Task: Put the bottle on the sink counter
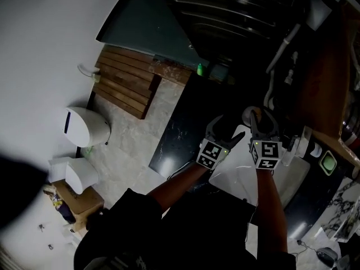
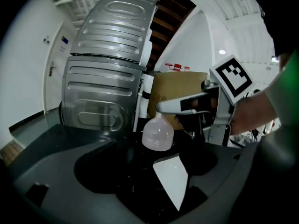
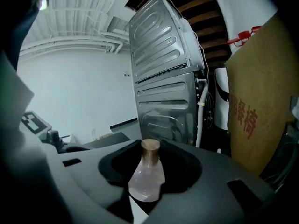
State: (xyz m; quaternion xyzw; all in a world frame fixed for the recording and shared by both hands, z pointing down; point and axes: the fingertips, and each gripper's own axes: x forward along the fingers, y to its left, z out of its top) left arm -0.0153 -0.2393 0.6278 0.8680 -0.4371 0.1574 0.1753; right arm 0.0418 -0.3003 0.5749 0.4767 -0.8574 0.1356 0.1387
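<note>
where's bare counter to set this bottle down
The dark counter left of the white sink looks bare, from the sink's rim out to the edge over the floor. Right of the sink it is crowded with small items. The right gripper holds the bottle.

Two red Chinese characters are printed on the brown cardboard box [image 3: 261, 78] at the right of the right gripper view, too blurred to read surely.
</note>
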